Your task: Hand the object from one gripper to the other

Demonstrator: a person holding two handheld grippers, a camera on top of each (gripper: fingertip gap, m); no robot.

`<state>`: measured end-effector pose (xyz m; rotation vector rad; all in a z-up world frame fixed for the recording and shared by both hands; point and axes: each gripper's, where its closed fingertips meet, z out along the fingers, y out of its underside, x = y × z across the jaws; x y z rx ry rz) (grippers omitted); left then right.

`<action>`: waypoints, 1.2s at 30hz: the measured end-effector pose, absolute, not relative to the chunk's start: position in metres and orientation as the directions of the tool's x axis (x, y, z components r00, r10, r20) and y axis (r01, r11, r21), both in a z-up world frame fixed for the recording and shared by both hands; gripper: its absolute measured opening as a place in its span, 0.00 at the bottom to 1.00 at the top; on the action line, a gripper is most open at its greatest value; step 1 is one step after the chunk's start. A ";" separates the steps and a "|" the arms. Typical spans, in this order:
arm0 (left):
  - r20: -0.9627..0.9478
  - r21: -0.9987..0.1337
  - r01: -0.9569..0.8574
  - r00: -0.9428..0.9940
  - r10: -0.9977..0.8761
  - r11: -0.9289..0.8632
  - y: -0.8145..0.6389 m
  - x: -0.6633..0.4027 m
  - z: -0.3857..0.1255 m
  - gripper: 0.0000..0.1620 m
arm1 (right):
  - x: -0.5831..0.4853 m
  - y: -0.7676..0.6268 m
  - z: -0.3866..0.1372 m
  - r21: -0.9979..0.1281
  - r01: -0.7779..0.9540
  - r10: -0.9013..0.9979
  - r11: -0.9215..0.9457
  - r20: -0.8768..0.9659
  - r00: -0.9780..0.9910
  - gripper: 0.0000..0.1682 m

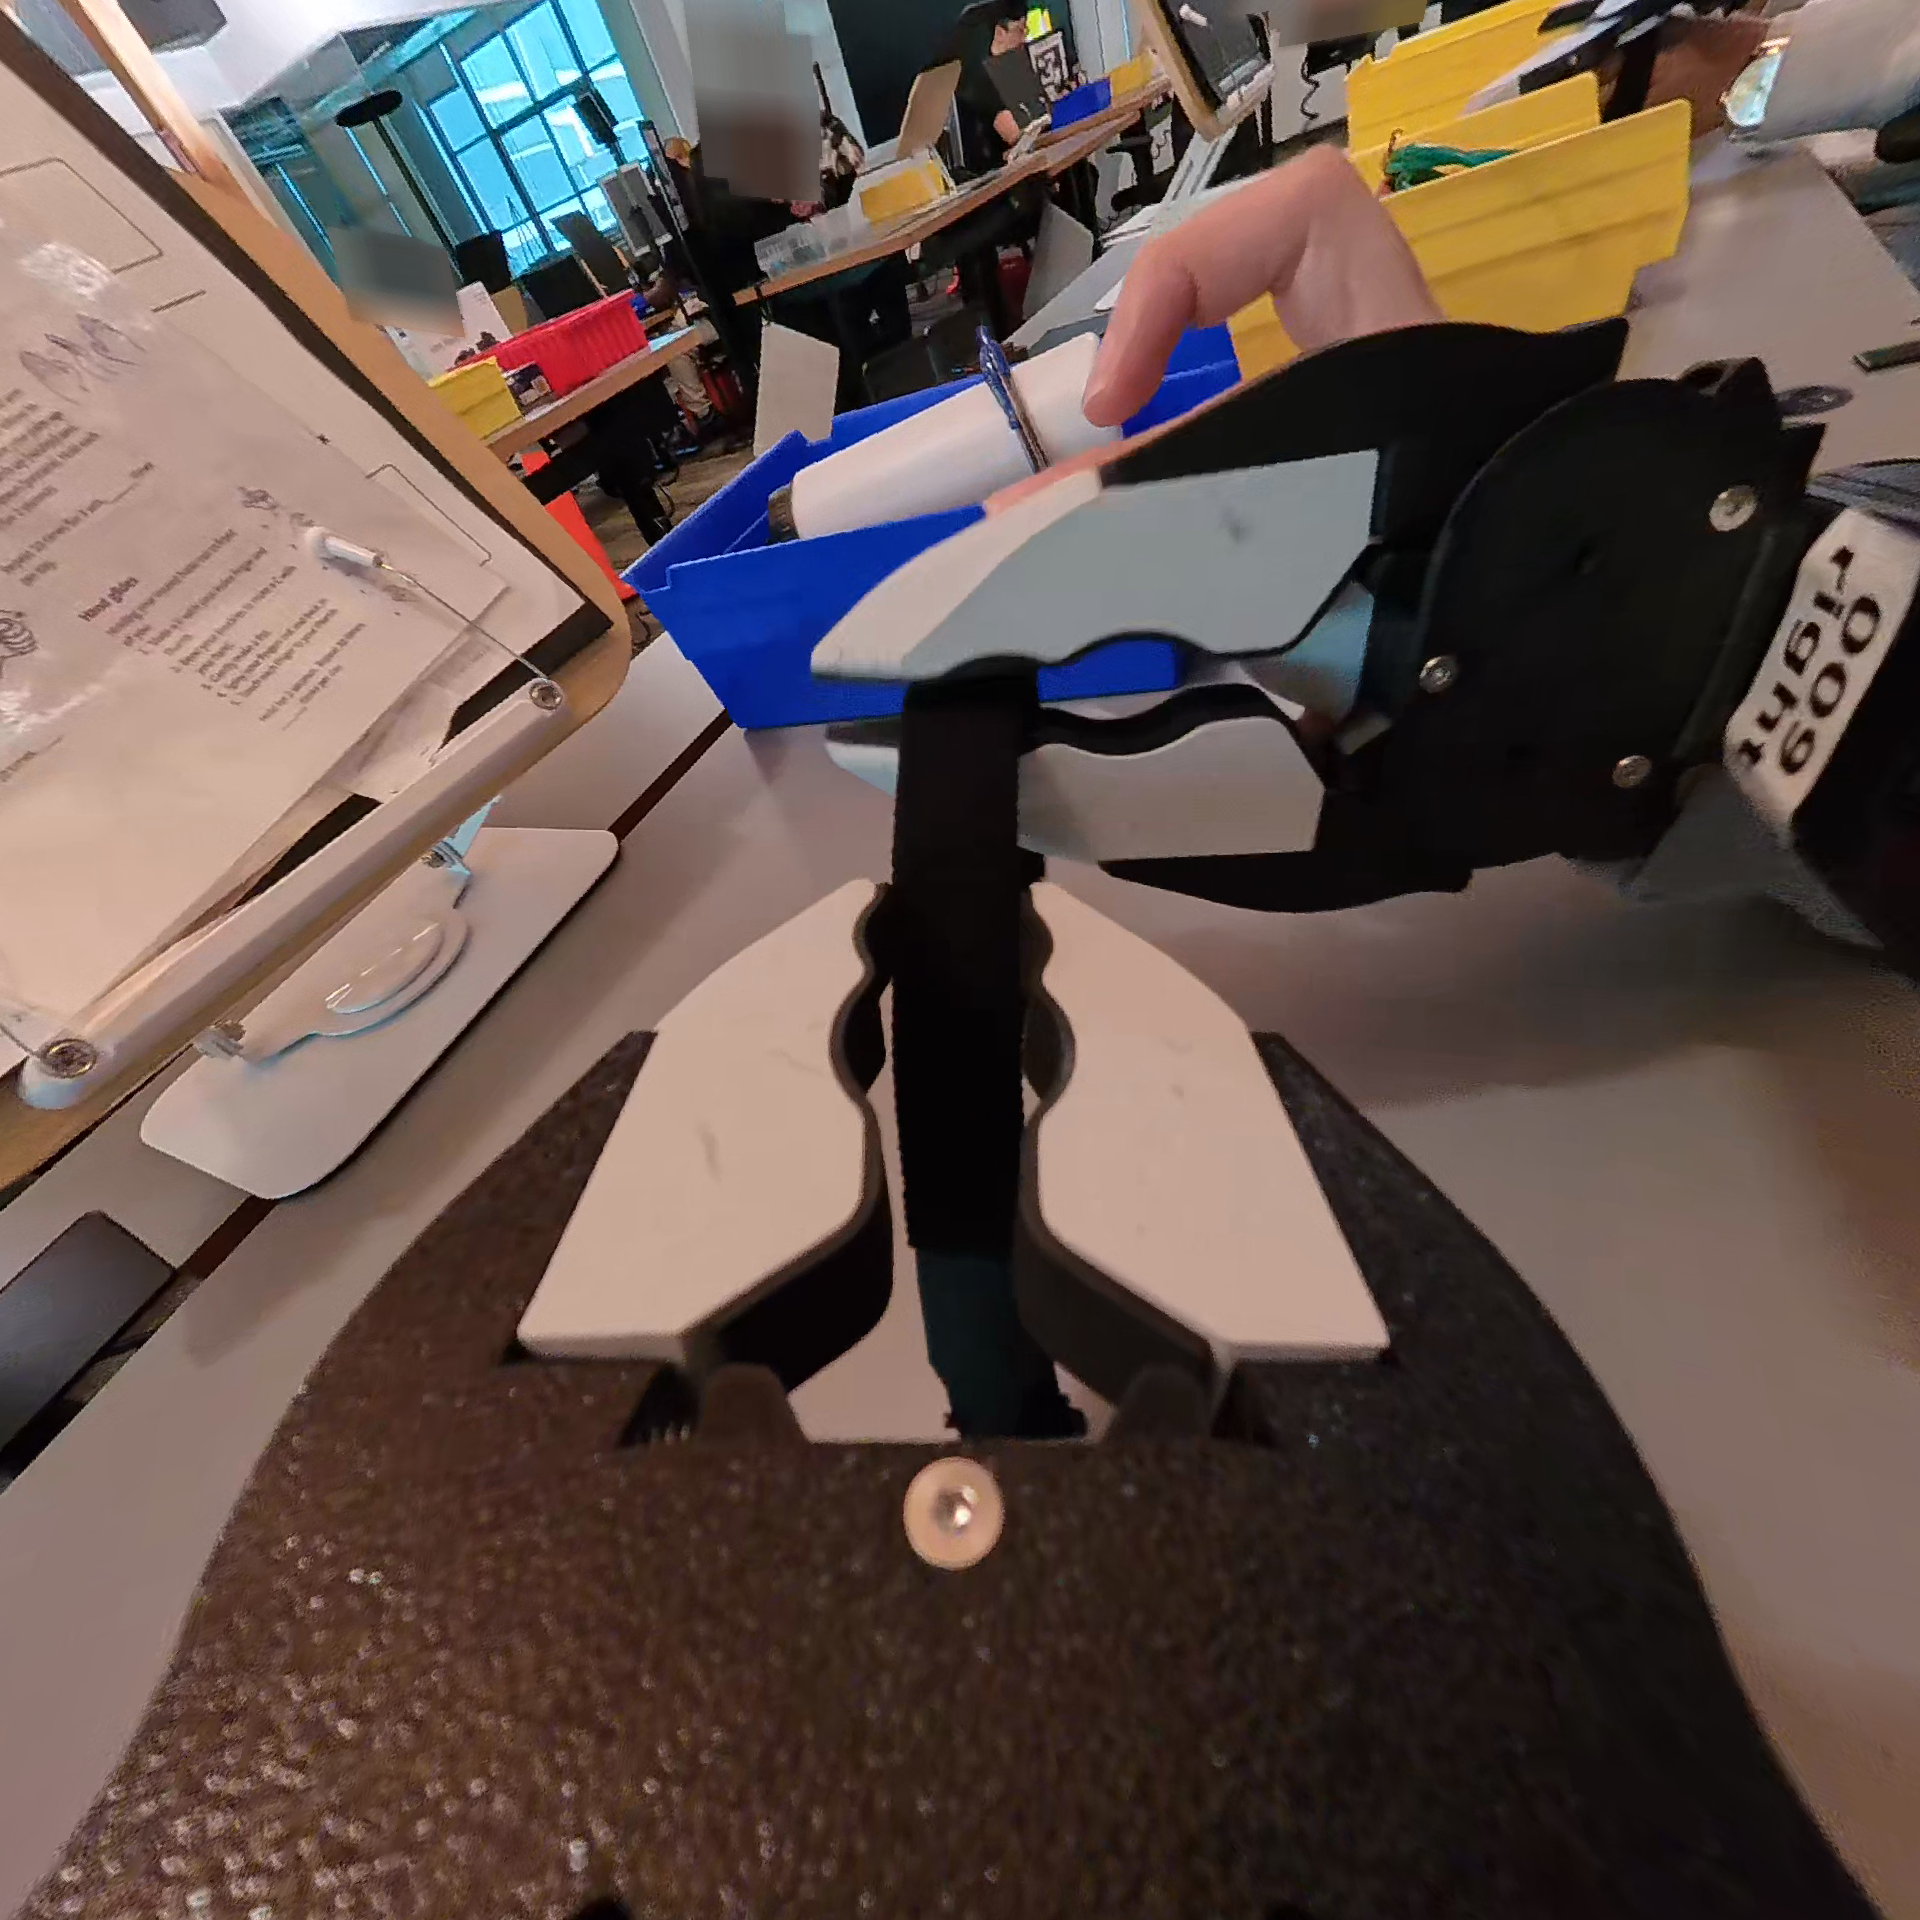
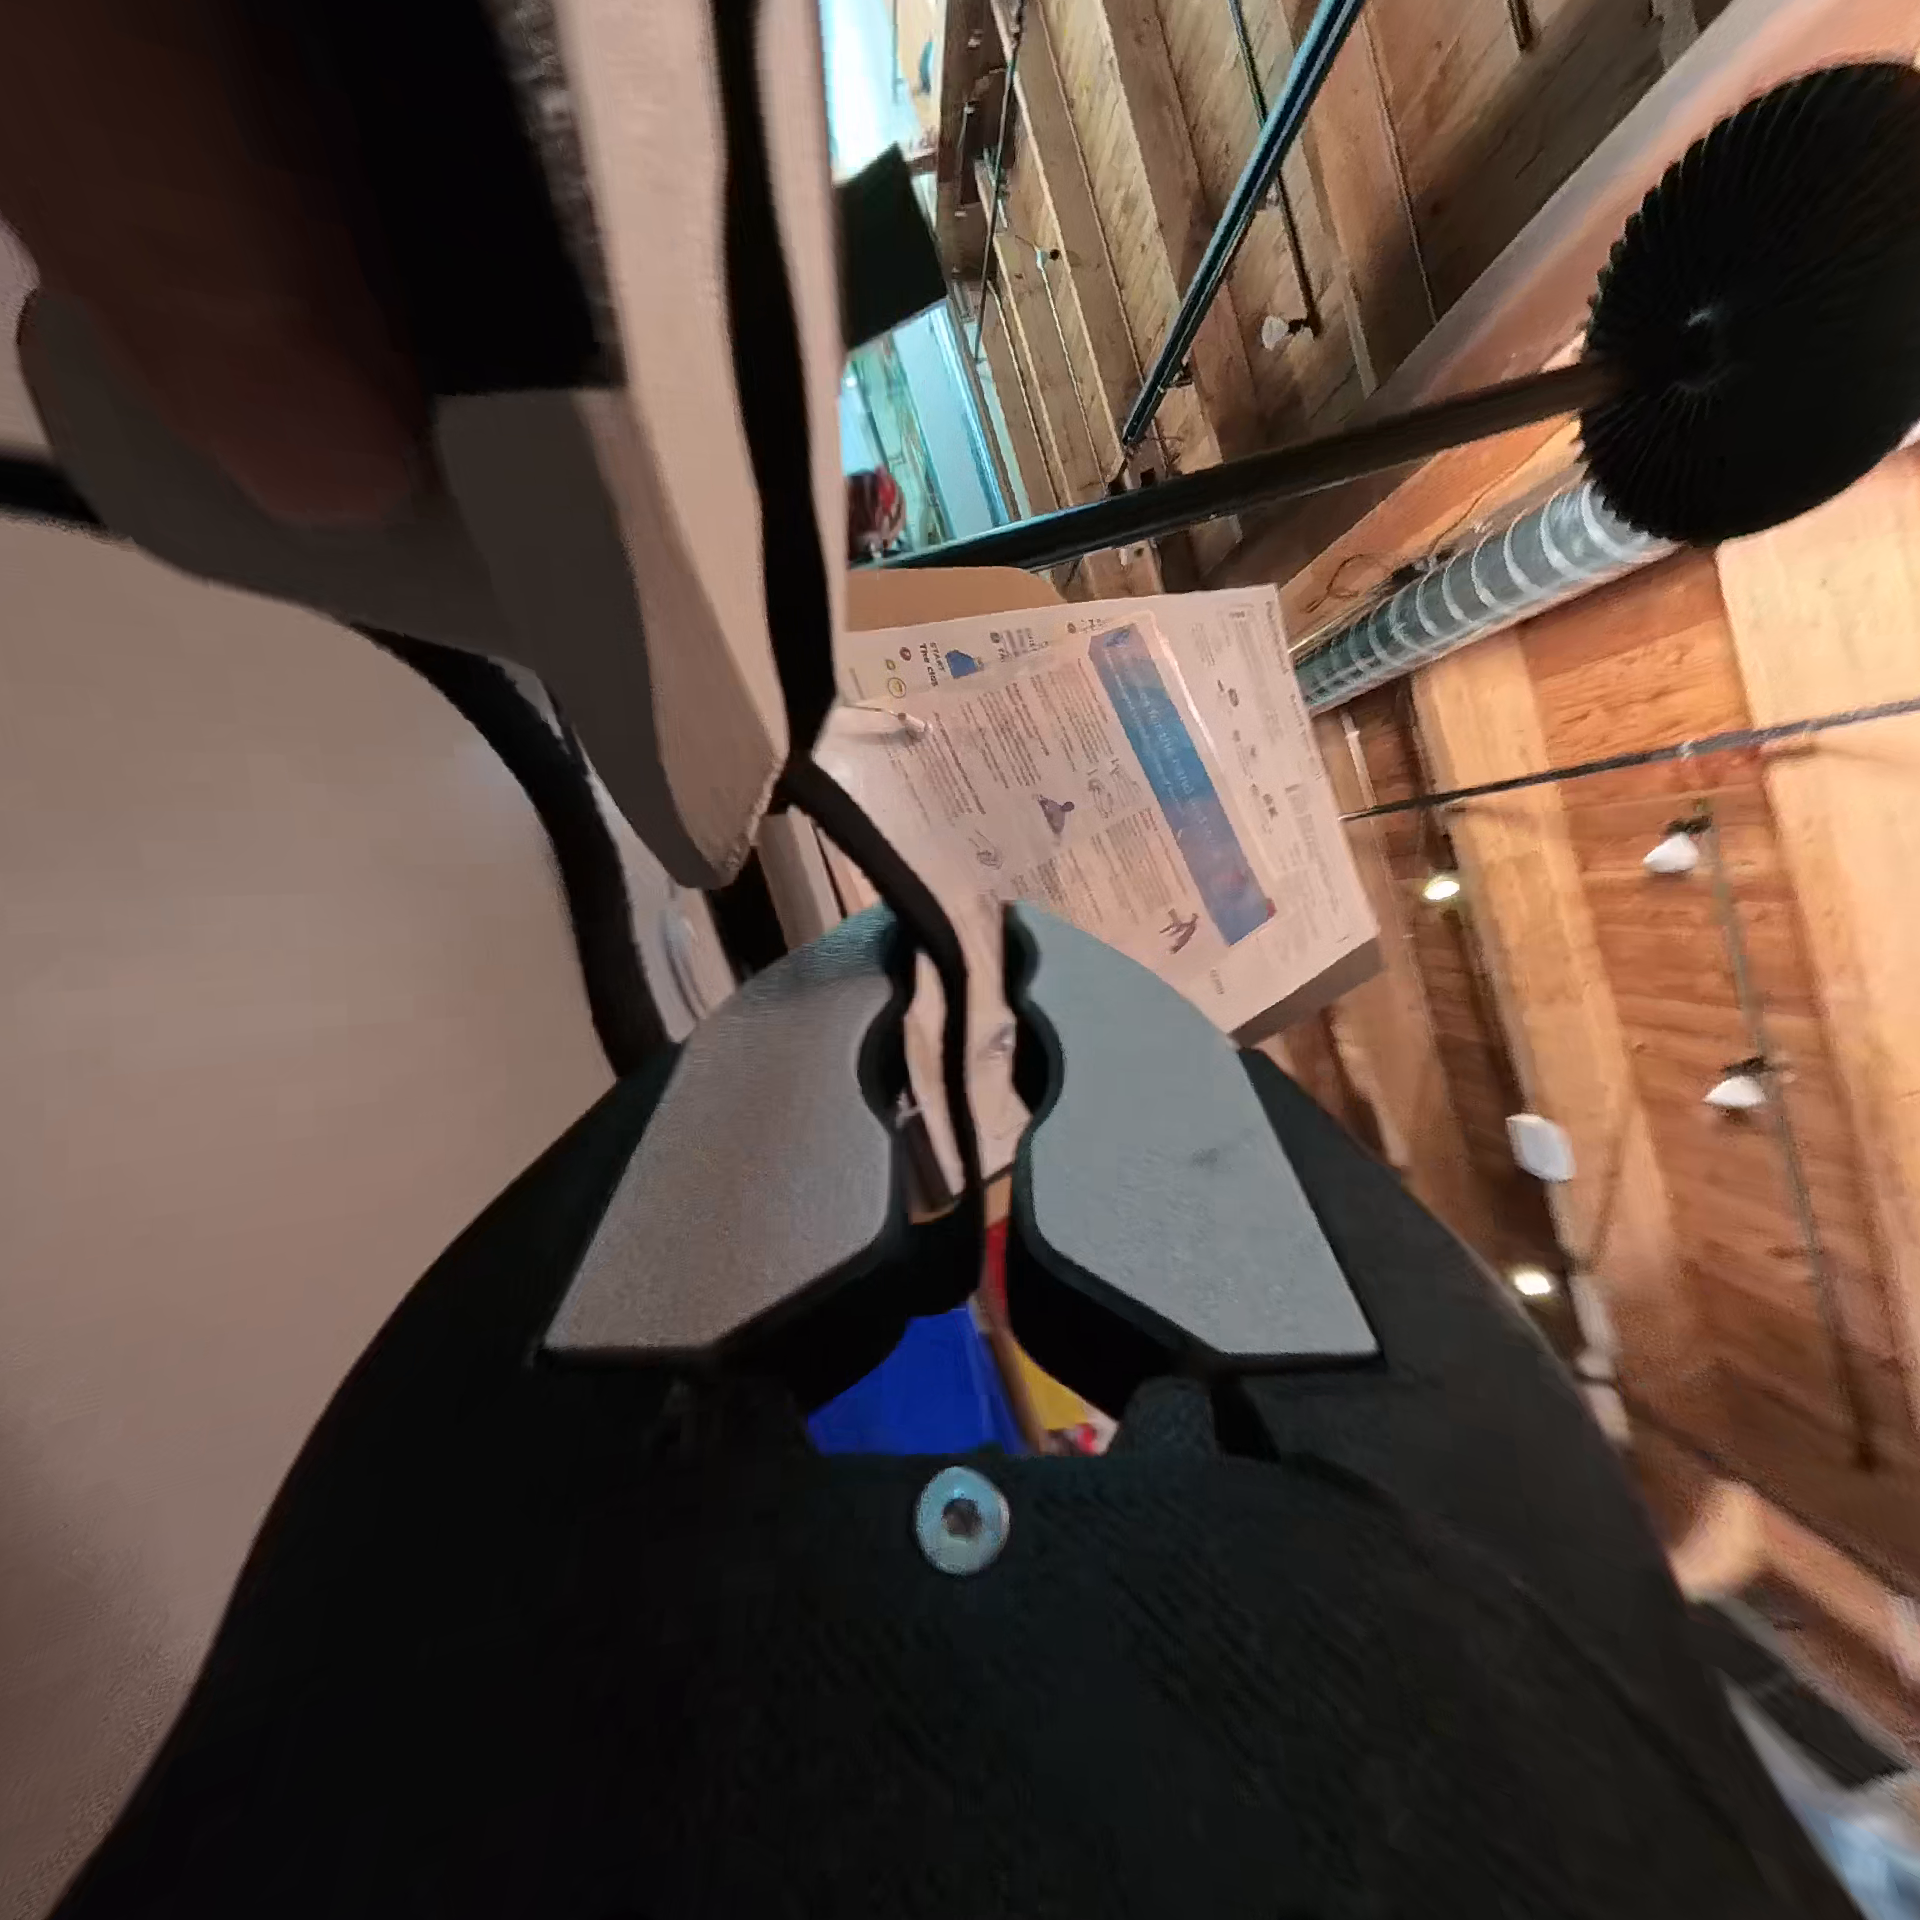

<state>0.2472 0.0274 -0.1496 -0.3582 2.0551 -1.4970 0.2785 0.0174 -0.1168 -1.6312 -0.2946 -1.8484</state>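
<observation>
Between my left gripper's (image 1: 956, 1039) white fingers (image 1: 727, 1164) runs a black strap (image 1: 956, 987), standing upright, pinched where the jaws narrow near the tips; they are nearly closed on it. Higher up, the right gripper (image 1: 904, 717) comes in sideways from the right, its two grey fingers stacked one above the other and clamped on the strap's upper end. Only this left wrist view shows both claws on the strap at once, plus the grey table (image 1: 1558, 1143), a blue bin (image 1: 748, 623) behind with a white roll (image 1: 935, 457) in it, and a hand (image 1: 1247, 281) resting a finger on that roll.

From the right wrist view, rolled toward the wooden ceiling (image 2: 1558, 831), I see the right gripper (image 2: 961, 966) with a narrow gap, a thin black strap (image 2: 951, 997) edge-on against its left finger; I cannot tell from here how firmly it grips. The left gripper's fingers (image 2: 717, 520) loom blurred beyond.
</observation>
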 end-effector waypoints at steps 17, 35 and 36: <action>0.156 -0.951 0.024 -0.823 -0.546 -0.308 0.071 0.255 -0.086 0.13 | 0.259 0.037 -0.114 -0.718 -0.562 0.048 0.411 -0.599 0.799 0.39; 0.226 -0.931 -0.080 -0.893 -0.389 -0.357 0.056 0.243 -0.088 0.13 | 0.239 0.041 -0.104 -0.762 -0.442 0.099 0.474 -0.452 0.886 0.13; 0.224 -0.930 -0.074 -0.891 -0.395 -0.360 0.058 0.243 -0.087 0.13 | 0.240 0.041 -0.105 -0.769 -0.436 0.089 0.467 -0.450 0.889 0.13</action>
